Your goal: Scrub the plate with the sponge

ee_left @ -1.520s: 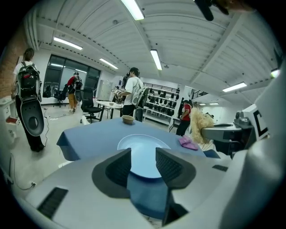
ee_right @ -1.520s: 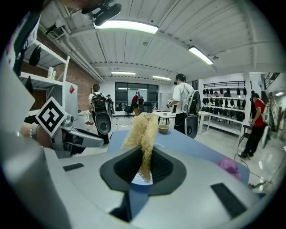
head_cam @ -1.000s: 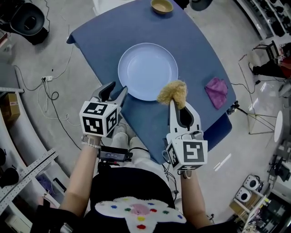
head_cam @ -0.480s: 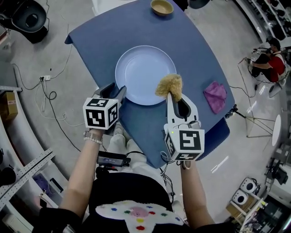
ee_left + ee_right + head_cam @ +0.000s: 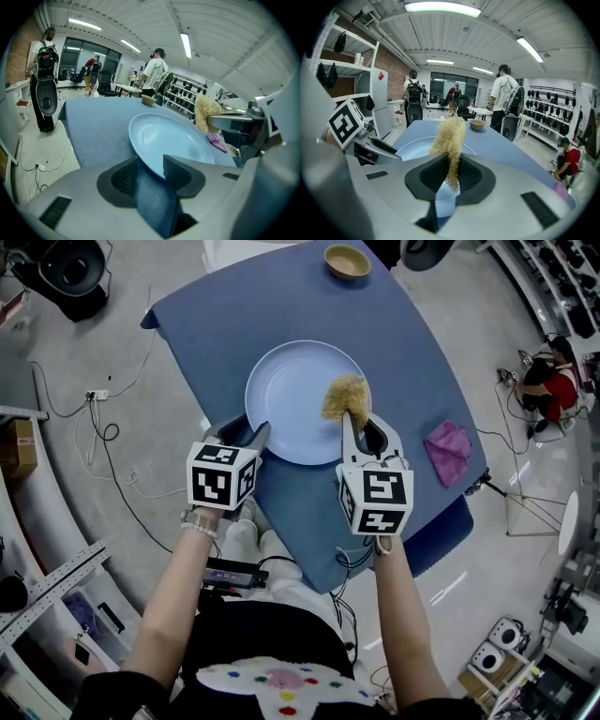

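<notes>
Counting on table (image 5: 216, 315): one plate (image 5: 291, 395), one bowl (image 5: 347, 261), one cloth (image 5: 448, 451). Right claw (image 5: 360, 426) clamps one sponge (image 5: 345, 395); left claw (image 5: 246, 432), apart but just closing, straddles plate rim.

this is looking like a robotics lab or workshop: cables (image 5: 108, 437) are trailing across a bare grey floor (image 5: 66, 352), strip lights (image 5: 440, 6) are glowing overhead, people wearing backpacks (image 5: 414, 96) are standing among equipment racks (image 5: 581, 101), and a tripod (image 5: 527, 491) is standing beside the tabletop (image 5: 412, 362).
</notes>
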{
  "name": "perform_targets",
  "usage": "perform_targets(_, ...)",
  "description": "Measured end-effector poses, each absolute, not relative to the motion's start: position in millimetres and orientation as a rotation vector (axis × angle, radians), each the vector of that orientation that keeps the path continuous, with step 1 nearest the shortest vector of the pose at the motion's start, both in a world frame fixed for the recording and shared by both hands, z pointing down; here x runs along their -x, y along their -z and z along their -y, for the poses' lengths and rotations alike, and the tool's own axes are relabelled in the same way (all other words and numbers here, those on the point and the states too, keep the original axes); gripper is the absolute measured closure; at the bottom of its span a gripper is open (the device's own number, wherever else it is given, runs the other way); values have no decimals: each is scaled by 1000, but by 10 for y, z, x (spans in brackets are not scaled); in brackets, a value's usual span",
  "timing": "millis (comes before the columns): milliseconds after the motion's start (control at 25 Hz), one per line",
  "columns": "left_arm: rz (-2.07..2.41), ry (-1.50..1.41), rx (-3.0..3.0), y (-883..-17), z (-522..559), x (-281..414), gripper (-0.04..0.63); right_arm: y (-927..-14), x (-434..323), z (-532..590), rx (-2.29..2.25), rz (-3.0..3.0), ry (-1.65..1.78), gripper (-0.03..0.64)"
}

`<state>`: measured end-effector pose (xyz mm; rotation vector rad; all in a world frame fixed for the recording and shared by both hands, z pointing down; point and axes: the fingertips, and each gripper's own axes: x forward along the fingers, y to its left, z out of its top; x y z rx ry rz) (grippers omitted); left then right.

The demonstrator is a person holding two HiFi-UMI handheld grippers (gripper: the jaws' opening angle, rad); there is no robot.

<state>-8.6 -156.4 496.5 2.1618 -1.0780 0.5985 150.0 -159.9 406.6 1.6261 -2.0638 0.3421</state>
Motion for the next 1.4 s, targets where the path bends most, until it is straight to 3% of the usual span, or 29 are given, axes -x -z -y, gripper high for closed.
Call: perform_targets(1400, 1019, -628, -2184, -4972, 1494, 10, 416, -4984, -1607, 2438, -1428, 1772, -367, 572)
